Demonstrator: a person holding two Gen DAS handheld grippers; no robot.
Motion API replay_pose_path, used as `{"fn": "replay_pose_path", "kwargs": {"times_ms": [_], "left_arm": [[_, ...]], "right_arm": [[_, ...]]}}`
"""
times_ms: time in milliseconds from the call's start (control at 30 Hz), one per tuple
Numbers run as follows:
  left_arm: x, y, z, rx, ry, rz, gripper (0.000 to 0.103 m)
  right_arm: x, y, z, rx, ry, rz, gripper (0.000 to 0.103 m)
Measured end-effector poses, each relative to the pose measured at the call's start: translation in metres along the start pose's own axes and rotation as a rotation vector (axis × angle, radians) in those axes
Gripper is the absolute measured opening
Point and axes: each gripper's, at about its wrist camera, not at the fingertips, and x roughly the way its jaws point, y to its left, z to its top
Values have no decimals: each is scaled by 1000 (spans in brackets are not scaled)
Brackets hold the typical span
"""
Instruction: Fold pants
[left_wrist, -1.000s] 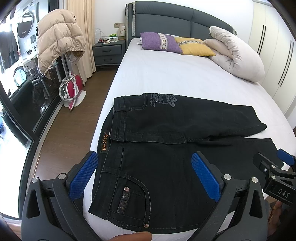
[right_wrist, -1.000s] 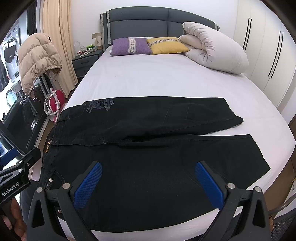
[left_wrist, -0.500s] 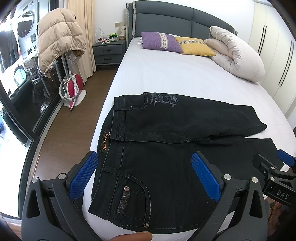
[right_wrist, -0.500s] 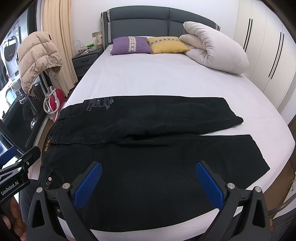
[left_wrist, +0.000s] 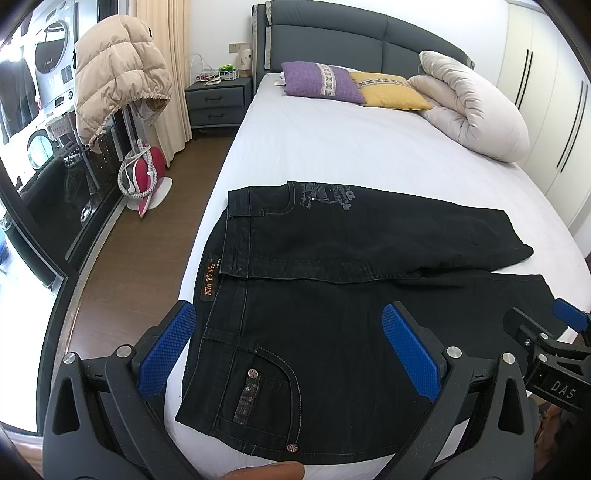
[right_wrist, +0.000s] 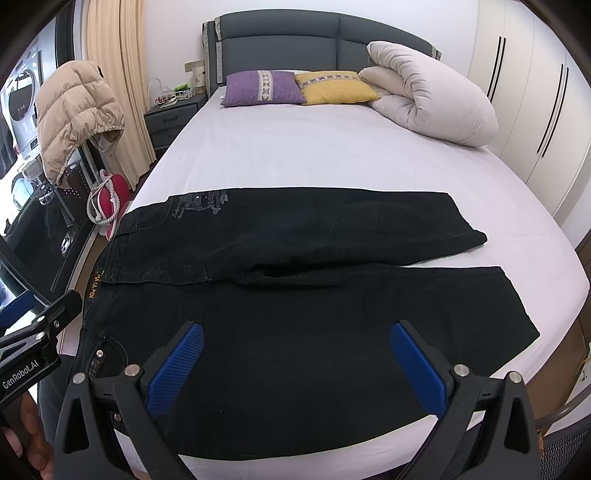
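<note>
Lying flat across the near end of the bed (right_wrist: 332, 155), the pants (right_wrist: 295, 332) are black, spread open, not yet folded. Waistband is at the left edge of the bed; both legs run to the right, so the long axis lies crosswise to both grippers' line of sight. The far leg (right_wrist: 332, 229) and near leg (right_wrist: 369, 314) lie side by side, touching along the crotch seam and parting slightly toward the cuffs. The near leg's edge follows the bed's front edge.

Left gripper (left_wrist: 291, 350): jaws wide apart, holding nothing, poised above the waist and front pocket (left_wrist: 266, 391), just short of the cloth. It is the nearer one to the waistband. Contact with the fabric is not evident.

Right gripper (right_wrist: 295, 365): jaws wide apart, holding nothing, poised above the near leg around mid-thigh. It is the nearer one to the cuffs, though these remain well off to its right.

Judgement: the first fold is not begun. The likely move is a lengthwise fold, near leg over far leg, which calls for the left gripper to take the near waist corner and the right the near leg edge, both lifting away from the operator. Risk: the right grasp sits far from the cuff, so the leg end may trail.

Surroundings: pillows (right_wrist: 295, 88) and rolled duvet (right_wrist: 428, 107) at the headboard, well apart from the pants. A jacket (left_wrist: 118, 81) hangs left of the bed, beside a nightstand (left_wrist: 218, 103).
</note>
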Motion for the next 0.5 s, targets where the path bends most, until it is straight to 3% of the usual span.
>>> {"fn": "replay_pose_path", "kwargs": {"times_ms": [500], "left_arm": [[5,-1,-4,-3,5,-5,103]], "right_arm": [[1,2,-2,-4,3,0,103]]}}
